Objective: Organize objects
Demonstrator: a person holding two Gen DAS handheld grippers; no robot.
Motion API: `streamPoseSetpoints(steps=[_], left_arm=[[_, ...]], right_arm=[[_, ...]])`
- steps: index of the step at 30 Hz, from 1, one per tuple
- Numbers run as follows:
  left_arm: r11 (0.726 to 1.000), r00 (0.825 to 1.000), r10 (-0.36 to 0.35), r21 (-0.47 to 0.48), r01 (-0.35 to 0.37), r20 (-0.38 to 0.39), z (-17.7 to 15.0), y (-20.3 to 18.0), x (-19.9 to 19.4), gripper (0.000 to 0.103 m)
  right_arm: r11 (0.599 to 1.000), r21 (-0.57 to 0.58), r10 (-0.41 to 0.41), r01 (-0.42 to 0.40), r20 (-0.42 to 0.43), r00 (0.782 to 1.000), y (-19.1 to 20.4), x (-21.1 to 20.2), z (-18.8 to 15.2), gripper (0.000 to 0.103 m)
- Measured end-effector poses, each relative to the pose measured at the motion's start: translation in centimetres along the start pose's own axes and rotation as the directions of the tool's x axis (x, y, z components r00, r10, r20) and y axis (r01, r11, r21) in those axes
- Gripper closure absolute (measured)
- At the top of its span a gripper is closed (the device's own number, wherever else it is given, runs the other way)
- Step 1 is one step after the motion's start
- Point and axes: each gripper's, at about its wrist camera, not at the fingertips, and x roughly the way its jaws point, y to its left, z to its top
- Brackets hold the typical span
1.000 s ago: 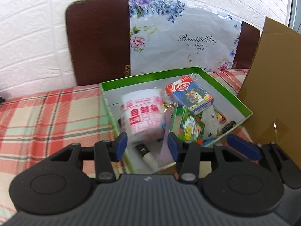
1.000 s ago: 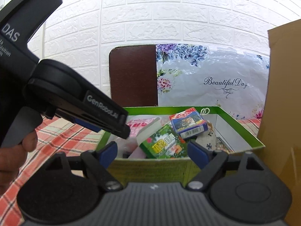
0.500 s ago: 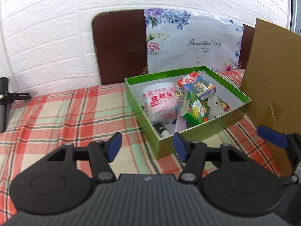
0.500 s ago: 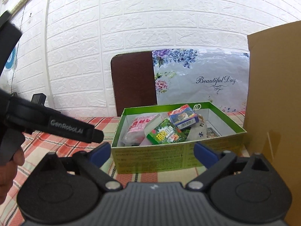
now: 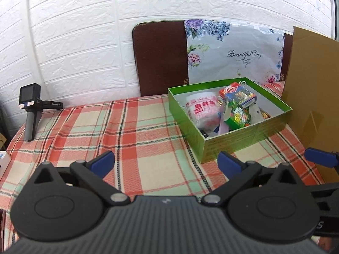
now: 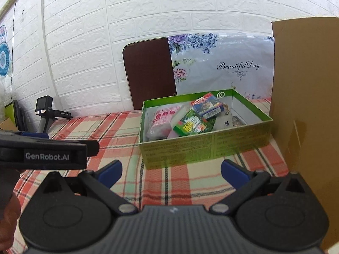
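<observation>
A green box (image 5: 245, 136) stands on the plaid tablecloth (image 5: 127, 135); it also shows in the right wrist view (image 6: 203, 146). It holds a pink-and-white bag roll (image 5: 201, 110), a blue-and-red card pack (image 5: 239, 94), a green packet (image 5: 238, 116) and several small items. My left gripper (image 5: 166, 164) is open and empty, well back from the box. My right gripper (image 6: 171, 172) is open and empty, in front of the box. The left gripper's side (image 6: 42, 154) shows at the left of the right wrist view.
A tall cardboard sheet (image 5: 311, 89) stands right of the box. A dark board (image 5: 161, 57) and a floral bag (image 5: 233, 53) lean on the white brick wall. A small camera on a stand (image 5: 30, 110) sits at the far left table edge.
Both grippers have pulled back and away from the box, which now looks smaller and farther. The left gripper's jaws stand wider apart than before.
</observation>
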Motion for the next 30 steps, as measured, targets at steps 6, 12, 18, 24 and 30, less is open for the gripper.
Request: streamPoseSetpoints(steps=[6,12,18,24,30], left_arm=[[1.0,1.0,0.031,-0.003,-0.031,-0.007,-0.3,0.4,-0.9,0.0],[0.999,0.999,0.046,0.0,-0.046,-0.006,-0.7,0.4,-1.5,0.0],[0.995,0.996,0.091,0.027,-0.091,0.003,-0.8,0.1,-2.0,0.0],[0.993,0.994,0.112,0.035,-0.112,0.007,-0.8,0.2,-2.1,0.0],[0.987,0.988,0.154,0.043,-0.154,0.012,-0.9,0.2,-2.1,0.0]], right_arm=[[0.999,-0.02,-0.027,0.027,0.012,1.0,0.7,-1.0,-0.2,0.0],[0.999,-0.033,-0.027,0.028,0.019,0.999,1.1,-1.8,-0.4,0.0],[0.999,-0.034,-0.026,0.027,0.015,1.0,1.2,-2.0,-0.6,0.0],[0.999,-0.028,-0.02,0.02,0.012,1.0,1.2,-2.2,-0.7,0.0],[1.0,-0.015,-0.02,0.02,0.006,1.0,1.1,-2.0,-0.7,0.0]])
